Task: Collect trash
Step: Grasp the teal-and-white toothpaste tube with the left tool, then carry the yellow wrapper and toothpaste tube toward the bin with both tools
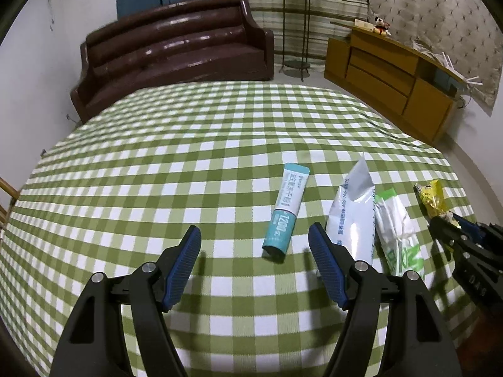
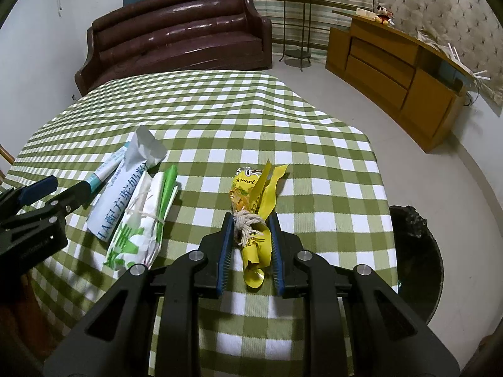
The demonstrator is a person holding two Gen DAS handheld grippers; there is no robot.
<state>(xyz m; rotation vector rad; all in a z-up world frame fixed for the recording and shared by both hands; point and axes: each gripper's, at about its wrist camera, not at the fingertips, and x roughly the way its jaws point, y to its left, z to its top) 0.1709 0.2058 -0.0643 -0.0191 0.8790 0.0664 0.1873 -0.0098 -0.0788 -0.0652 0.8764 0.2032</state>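
My right gripper (image 2: 251, 220) is shut on a yellow snack wrapper (image 2: 256, 194) tied with pale string, held just above the green checked tablecloth (image 2: 283, 119). In the left wrist view the same wrapper (image 1: 433, 198) shows at the far right in the right gripper (image 1: 444, 220). My left gripper (image 1: 255, 233) stands open over the cloth with nothing between its fingers. A teal and white box (image 1: 286, 209) lies just ahead of it. Beside that lie a white pouch (image 1: 352, 213) and a green and white bag (image 1: 399, 235); both, the pouch (image 2: 122, 188) and the bag (image 2: 141, 220), show left of the right gripper.
A black-lined bin (image 2: 415, 264) stands on the floor off the table's right edge. Beyond the table are a brown sofa (image 1: 176, 50), a metal plant stand (image 1: 297, 31) and a wooden cabinet (image 1: 389, 81). A wooden chair rail (image 1: 8, 194) shows at the left edge.
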